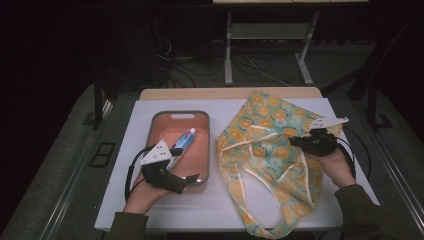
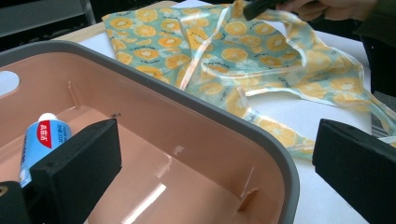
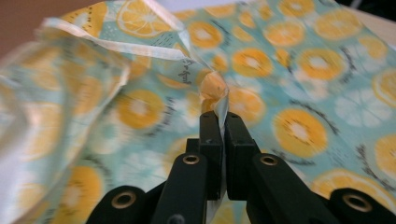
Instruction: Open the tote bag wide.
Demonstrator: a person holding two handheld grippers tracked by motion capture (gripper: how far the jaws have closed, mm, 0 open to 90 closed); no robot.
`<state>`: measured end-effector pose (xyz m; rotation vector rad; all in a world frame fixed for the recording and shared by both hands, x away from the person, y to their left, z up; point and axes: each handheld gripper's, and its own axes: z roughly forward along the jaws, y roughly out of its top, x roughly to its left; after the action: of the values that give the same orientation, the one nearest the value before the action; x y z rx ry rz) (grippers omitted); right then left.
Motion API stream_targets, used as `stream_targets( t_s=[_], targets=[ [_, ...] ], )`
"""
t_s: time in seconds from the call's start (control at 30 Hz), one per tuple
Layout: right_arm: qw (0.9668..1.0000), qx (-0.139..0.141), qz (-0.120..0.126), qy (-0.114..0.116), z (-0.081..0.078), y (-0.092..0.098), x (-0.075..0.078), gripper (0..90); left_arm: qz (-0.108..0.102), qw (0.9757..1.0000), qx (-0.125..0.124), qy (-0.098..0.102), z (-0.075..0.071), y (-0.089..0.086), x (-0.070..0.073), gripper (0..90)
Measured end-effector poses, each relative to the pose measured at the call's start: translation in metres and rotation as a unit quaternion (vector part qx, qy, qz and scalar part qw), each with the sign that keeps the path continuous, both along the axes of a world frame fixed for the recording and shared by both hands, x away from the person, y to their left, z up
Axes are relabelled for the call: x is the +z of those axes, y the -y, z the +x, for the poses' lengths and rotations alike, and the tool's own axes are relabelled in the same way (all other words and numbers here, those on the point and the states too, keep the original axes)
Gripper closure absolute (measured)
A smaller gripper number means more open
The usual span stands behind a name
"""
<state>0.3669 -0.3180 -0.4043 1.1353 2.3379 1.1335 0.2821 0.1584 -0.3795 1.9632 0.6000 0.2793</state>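
A tote bag (image 1: 265, 150) printed with orange slices on teal lies crumpled on the right half of the white table. My right gripper (image 1: 294, 141) is over it, shut on a pinched fold of the bag's fabric (image 3: 215, 93), which stands up between the jaws of my right gripper (image 3: 220, 123). A pink tray with a grey rim (image 1: 153, 131) sits left of centre and holds a toothpaste tube (image 1: 183, 141). My left gripper (image 1: 186, 183) is at the tray's near right corner, open. In the left gripper view its jaws straddle the tray rim (image 2: 261, 140), one inside near the toothpaste tube (image 2: 44, 135), one outside.
The bag's pale handles (image 1: 260, 172) trail toward the table's front edge. Bare white tabletop (image 1: 210, 205) lies in front of the tray. Beyond the table's wooden far edge (image 1: 230, 93) stand metal table legs (image 1: 228, 50) and cables on the floor.
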Motion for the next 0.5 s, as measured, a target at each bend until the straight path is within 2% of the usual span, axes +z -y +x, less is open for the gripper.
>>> stream_targets(
  t_s=[0.07, 0.23, 0.4, 0.5],
  targets=[
    [0.9999, -0.007, 0.000, -0.011, 0.005, 0.003, -0.008, 86.9, 0.000, 1.0000, 0.000, 0.000, 0.000, 0.000, 0.000, 0.0],
    [0.9982, -0.025, -0.027, -0.048, 0.015, 0.010, -0.034, 86.9, 0.000, 1.0000, 0.000, 0.000, 0.000, 0.000, 0.000, 0.0],
    [0.9966, -0.029, -0.032, -0.070, 0.016, 0.015, -0.045, 86.0, 0.001, 1.0000, 0.000, 0.000, 0.000, 0.000, 0.000, 0.0],
    [0.9967, -0.031, -0.018, -0.073, 0.016, 0.017, -0.046, 85.2, 0.002, 1.0000, -0.001, 0.000, 0.000, 0.000, 0.000, 0.0]
  ],
)
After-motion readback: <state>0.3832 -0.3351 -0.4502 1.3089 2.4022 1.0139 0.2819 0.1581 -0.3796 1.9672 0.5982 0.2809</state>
